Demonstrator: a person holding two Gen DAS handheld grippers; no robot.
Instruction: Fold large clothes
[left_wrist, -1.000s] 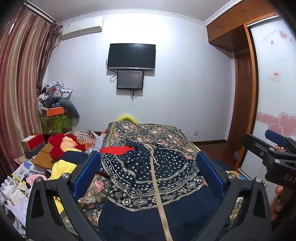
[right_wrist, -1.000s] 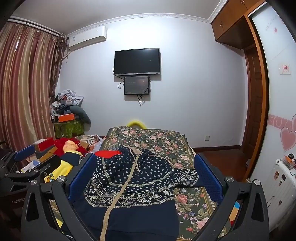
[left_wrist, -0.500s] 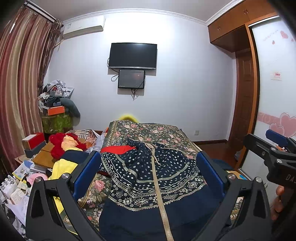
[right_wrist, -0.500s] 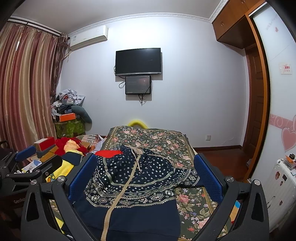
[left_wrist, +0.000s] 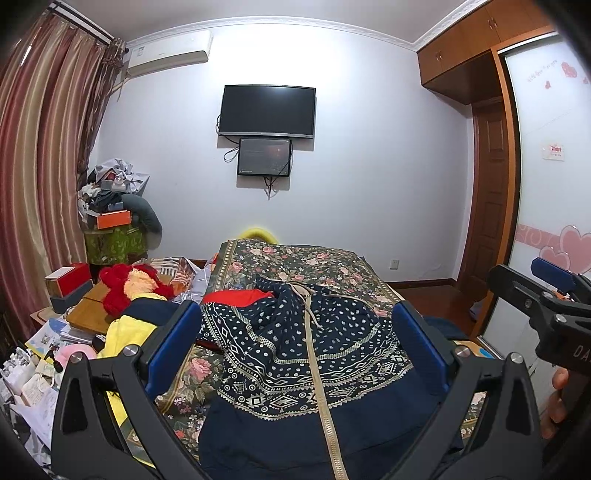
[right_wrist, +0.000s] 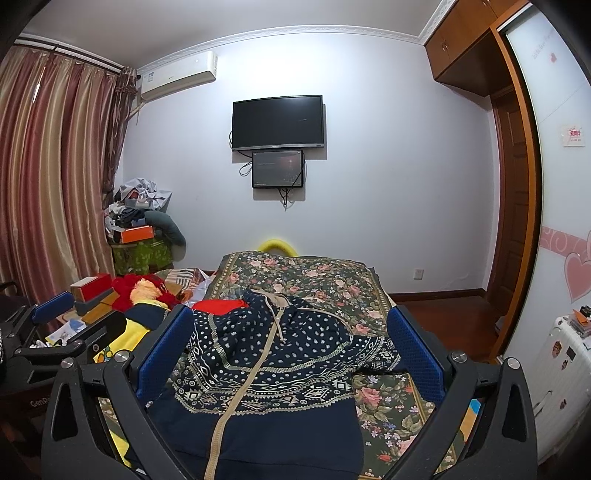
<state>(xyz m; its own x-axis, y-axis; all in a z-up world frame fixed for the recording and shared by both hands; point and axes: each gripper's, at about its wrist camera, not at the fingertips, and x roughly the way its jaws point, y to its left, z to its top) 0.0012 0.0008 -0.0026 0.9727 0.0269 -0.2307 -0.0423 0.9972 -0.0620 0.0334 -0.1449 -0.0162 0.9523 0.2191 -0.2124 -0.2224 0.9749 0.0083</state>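
One navy hooded jacket (left_wrist: 306, 354) with white dots, geometric bands and a beige zip lies on the bed with the dark floral cover (left_wrist: 295, 258). It is spread front-up along the middle of the bed, plain navy hem toward the near edge, hood and two beige drawstrings toward the far edge. In the right wrist view the same jacket (right_wrist: 266, 362) sits nearer the left edge of the bed, with bare floral cover (right_wrist: 384, 398) exposed along the right edge.

The left gripper (left_wrist: 299, 343) is held above the near edge of the bed; its two blue-padded fingers (left_wrist: 173, 347) stand wide apart and clamp nothing. The right gripper (right_wrist: 291, 350) is likewise spread, two blue pads (right_wrist: 413, 354) apart, holding nothing. Each gripper appears at the margin of the other's view. Part of one hand (left_wrist: 557, 402) shows at the right margin of the left wrist view.

One red cloth item (left_wrist: 236, 297) lies at the left edge of the bed, touching the jacket's shoulder. One yellow curved object (right_wrist: 277, 245) shows beyond the far edge. Two dark screens hang on the far wall: one large television (left_wrist: 267, 110) and one smaller monitor (left_wrist: 264, 157) directly below it. One white air conditioner (right_wrist: 179, 75) is mounted near the ceiling. One white suitcase (right_wrist: 565, 384) stands at the right.
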